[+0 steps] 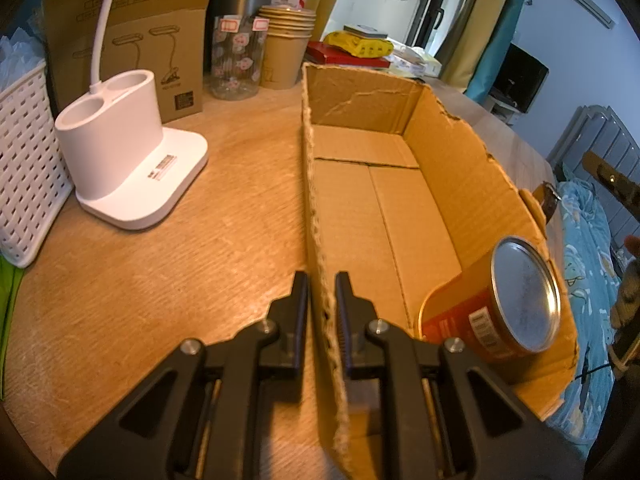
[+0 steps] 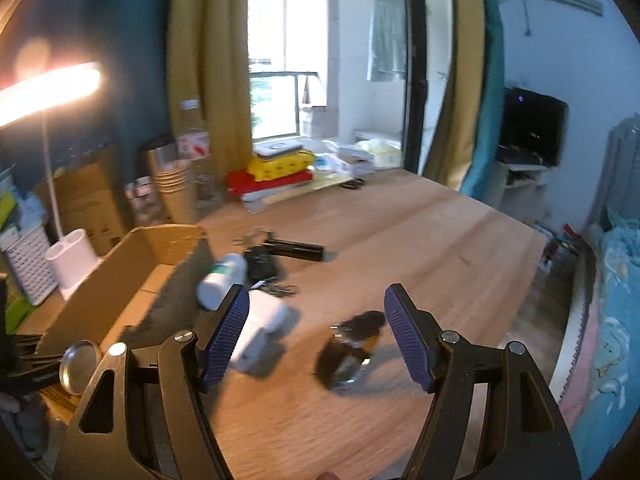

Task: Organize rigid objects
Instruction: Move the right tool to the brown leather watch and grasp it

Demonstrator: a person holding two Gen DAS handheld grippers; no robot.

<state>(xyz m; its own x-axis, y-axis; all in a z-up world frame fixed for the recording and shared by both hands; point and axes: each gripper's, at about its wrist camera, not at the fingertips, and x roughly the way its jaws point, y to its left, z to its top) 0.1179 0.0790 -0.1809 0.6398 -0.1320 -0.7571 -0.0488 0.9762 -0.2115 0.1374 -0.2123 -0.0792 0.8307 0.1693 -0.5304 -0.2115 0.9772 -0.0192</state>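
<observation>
My left tongs (image 1: 322,280) are clamped on the near wall of the cardboard box (image 1: 384,208), one finger outside and one inside the torn edge. Inside the box, one thing only: an orange can (image 1: 496,312) lying on its side in the near right corner, silver end facing me, resting against the right wall. The box floor beyond it shows bare cardboard flaps.

My right tongs (image 2: 316,308) stand wide apart, gripping nothing, hovering above the worktop (image 2: 420,240). Below them, outside the box and just beside its right wall, lie a white bottle (image 2: 222,280) on its side, a white blocky object (image 2: 262,330) and a dark round item (image 2: 348,352), blurred, so I can't tell what it is. Farther back, a black cylinder (image 2: 296,249) lies flat.

Left of the box, a white lamp base (image 1: 120,152) has two round wells, and a white basket (image 1: 24,160) sits at the edge. Behind, stacked paper cups (image 1: 286,44) stand beside a patterned glass jar (image 1: 236,60).
</observation>
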